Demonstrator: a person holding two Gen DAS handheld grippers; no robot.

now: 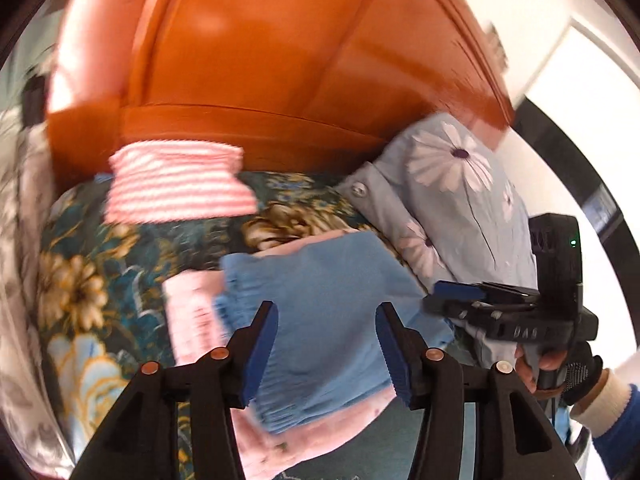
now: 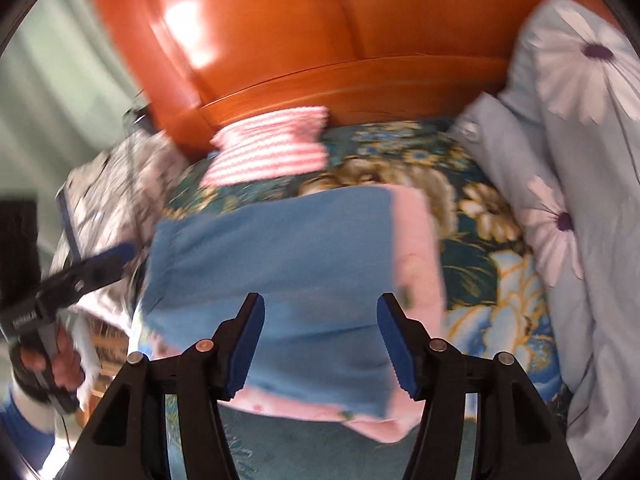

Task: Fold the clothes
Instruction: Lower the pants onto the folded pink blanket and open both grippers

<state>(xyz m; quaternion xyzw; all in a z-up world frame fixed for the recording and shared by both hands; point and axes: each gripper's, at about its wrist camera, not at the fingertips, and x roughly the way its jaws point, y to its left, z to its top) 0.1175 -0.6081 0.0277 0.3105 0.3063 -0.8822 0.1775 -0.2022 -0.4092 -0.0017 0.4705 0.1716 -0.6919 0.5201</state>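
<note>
Bright all over. White glare on shiny orange wooden headboard (image 2: 280, 40). Blurry from moving, most on pink-and-white striped folded cloth (image 1: 176, 184) and flowered teal bedspread (image 1: 80, 280). Bent round at edges, with black corners. Soft, faint shadows.

A home bedroom — wooden headboard (image 1: 256, 60), floral bedspread (image 1: 80, 280), daisy-print quilt (image 2: 580, 120).

I hold my left gripper (image 1: 326, 344) tipped downward, its blue pads (image 1: 262, 350) spread apart and gripping nothing. My right gripper (image 2: 320, 344) tilts down too, jaws parted and empty, my gloved right hand (image 1: 560, 368) around its handle.
</note>
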